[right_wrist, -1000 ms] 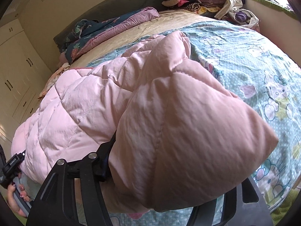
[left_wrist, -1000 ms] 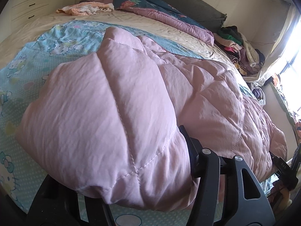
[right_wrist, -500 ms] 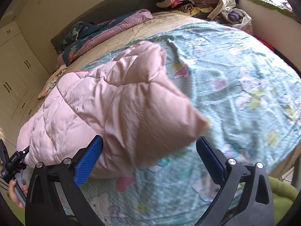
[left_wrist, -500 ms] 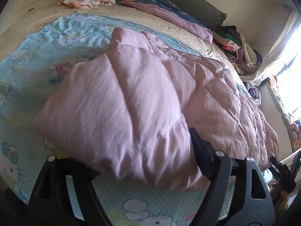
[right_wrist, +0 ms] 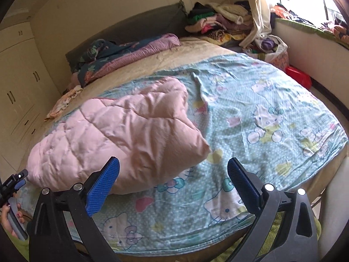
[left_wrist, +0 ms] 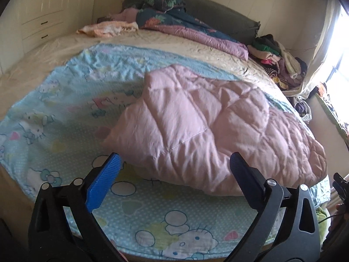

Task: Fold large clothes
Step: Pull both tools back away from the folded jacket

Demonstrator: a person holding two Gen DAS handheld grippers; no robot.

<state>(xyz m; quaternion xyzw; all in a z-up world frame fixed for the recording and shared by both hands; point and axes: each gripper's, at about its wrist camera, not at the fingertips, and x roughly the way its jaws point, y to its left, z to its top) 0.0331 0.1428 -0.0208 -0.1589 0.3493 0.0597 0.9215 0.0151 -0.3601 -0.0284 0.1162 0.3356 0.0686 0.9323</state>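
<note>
Lying folded over on the bed, the pink quilted jacket [left_wrist: 209, 131] rests on a light blue cartoon-cat sheet [left_wrist: 65, 113], its puffy doubled edge toward the near side of the mattress. Starting at the left, the left tongs [left_wrist: 174, 163] stand wide apart with nothing between them; the blue ribbed pad [left_wrist: 104, 181] at 7 o'clock sits over bare sheet, while the opposite pad at 5 o'clock is just in front of the jacket's lower hem, and I cannot tell whether it touches. At 10 o'clock stands a cream wardrobe [left_wrist: 43, 11], at 12 o'clock a dark floral duvet [left_wrist: 174, 21] lies against the grey headboard, and at 2 o'clock a heap of mixed clothes [left_wrist: 277, 56] spills near the curtain. Moving right, the right tongs [right_wrist: 173, 167] are likewise spread open and empty; in that view the jacket [right_wrist: 122, 135] fills the 9 o'clock side, its corner pointing toward the centre, with the left pad [right_wrist: 102, 187] just before its edge. The sheet [right_wrist: 261, 113] stretches bare toward 3 o'clock.
</note>
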